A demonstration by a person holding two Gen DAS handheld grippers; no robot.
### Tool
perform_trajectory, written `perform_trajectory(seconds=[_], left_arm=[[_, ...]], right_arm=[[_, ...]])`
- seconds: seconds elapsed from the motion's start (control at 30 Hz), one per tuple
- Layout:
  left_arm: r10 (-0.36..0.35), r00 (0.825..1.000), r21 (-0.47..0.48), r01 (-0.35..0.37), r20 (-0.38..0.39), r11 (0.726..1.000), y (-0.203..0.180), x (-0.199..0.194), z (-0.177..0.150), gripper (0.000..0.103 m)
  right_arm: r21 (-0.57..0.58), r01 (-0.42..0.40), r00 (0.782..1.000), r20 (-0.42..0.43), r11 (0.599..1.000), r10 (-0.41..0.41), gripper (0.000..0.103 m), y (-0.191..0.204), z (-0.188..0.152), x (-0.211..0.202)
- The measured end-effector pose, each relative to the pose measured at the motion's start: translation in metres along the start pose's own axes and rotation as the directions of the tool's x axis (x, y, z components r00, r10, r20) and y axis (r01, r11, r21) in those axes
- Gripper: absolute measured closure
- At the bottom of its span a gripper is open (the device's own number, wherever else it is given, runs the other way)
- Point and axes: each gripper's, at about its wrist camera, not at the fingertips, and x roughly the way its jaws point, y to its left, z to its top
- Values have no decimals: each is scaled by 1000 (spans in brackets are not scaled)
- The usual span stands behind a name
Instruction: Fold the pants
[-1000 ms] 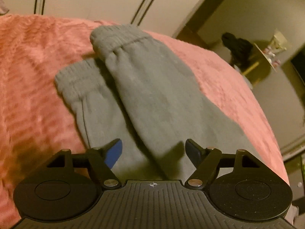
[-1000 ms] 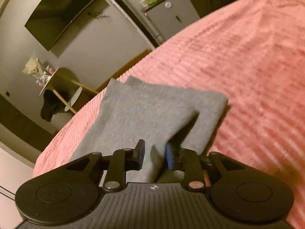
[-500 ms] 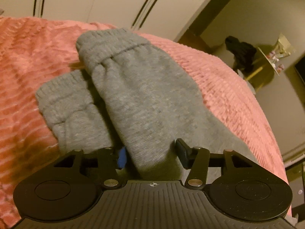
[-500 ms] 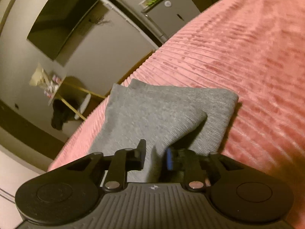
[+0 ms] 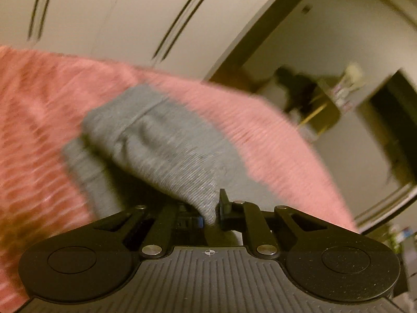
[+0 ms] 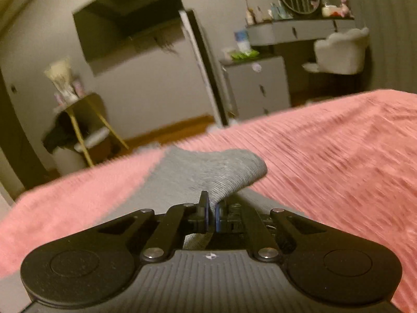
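Left gripper (image 5: 209, 215) jaws clamped on grey pants (image 5: 166, 151) fabric, cuffs ahead of the jaws, lifting off the pink bed (image 5: 39, 120); right gripper (image 6: 211, 215) jaws pinching the folded pants edge just ahead. Both just closed. Soft thick knit, light, drapes and sags; grip edges or cuffs, not mid-panel

The pants (image 5: 166, 151) are plain grey knit sweats lying on a pink ribbed cover. In the left wrist view the elastic cuffs sit mid-frame, left of centre, one leg over the other, fabric bunched and pulled up toward the bottom centre. In the right wrist view a folded edge (image 6: 224, 169) peaks up at centre frame.
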Motion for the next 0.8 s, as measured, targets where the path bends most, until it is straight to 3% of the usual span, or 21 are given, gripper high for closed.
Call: perform_trajectory(seconds=[0.13, 0.23, 0.37, 0.47, 0.53, 0.6, 0.7, 0.8], left_arm=[[84, 991, -4, -85, -108, 996, 24, 23, -22, 88], [89, 991, -12, -90, -97, 996, 23, 24, -22, 79], [121, 991, 23, -120, -57, 992, 14, 22, -14, 68], [108, 993, -17, -109, -52, 994, 16, 20, -12, 71], [106, 993, -20, -107, -44, 994, 16, 18, -11, 84], [112, 993, 0, -112, -22, 994, 12, 14, -13, 89], [82, 996, 50, -83, 31, 995, 3, 1, -15, 90], [95, 995, 68, -97, 32, 993, 6, -3, -16, 90]], right_arm=[[-8, 79, 990, -116, 997, -79, 98, -14, -21, 21], [17, 83, 987, -136, 996, -80, 98, -15, -26, 26], [119, 38, 991, -135, 992, -22, 95, -27, -21, 24], [182, 14, 991, -134, 983, 11, 95, -34, -19, 26], [162, 13, 992, -126, 987, 8, 97, -32, -18, 25], [123, 9, 995, -101, 992, 4, 98, -26, -16, 21], [125, -14, 1000, -17, 992, 16, 98, -24, -13, 2], [56, 26, 999, 29, 998, -28, 98, -20, -19, -6]])
